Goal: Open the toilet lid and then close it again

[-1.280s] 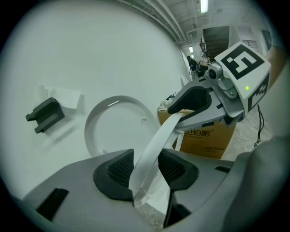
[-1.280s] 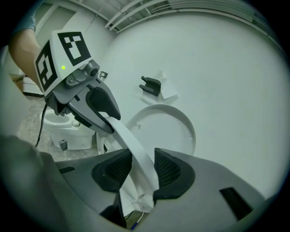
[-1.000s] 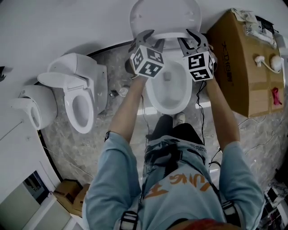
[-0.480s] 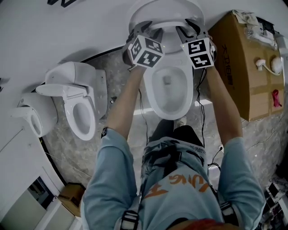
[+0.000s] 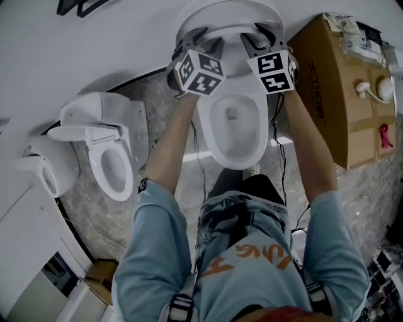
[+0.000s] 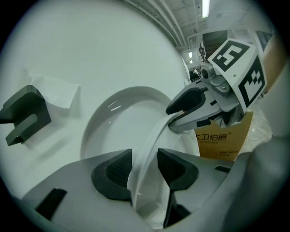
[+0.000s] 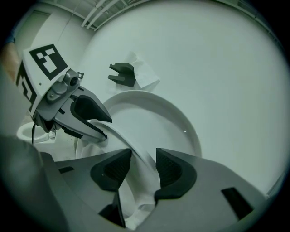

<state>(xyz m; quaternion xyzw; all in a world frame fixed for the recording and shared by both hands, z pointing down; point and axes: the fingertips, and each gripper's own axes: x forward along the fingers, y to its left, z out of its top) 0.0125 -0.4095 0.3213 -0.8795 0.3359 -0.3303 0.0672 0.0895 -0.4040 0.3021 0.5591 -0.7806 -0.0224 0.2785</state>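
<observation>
At the far rim of the toilet bowl (image 5: 208, 126), L claw (image 6: 144, 170) is clamped on the edge of the toilet lid (image 5: 228, 14). R claw (image 7: 142, 168) has just been opening, lid between its jaws, prob. barely clear of the pads. Lid stands steeper vs. a sec ago, close to the wall (image 5: 113, 38) behind the bowl.

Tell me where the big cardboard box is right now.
In the head view the cardboard box stands at the upper right, against the wall, just right of the toilet being handled.
</observation>
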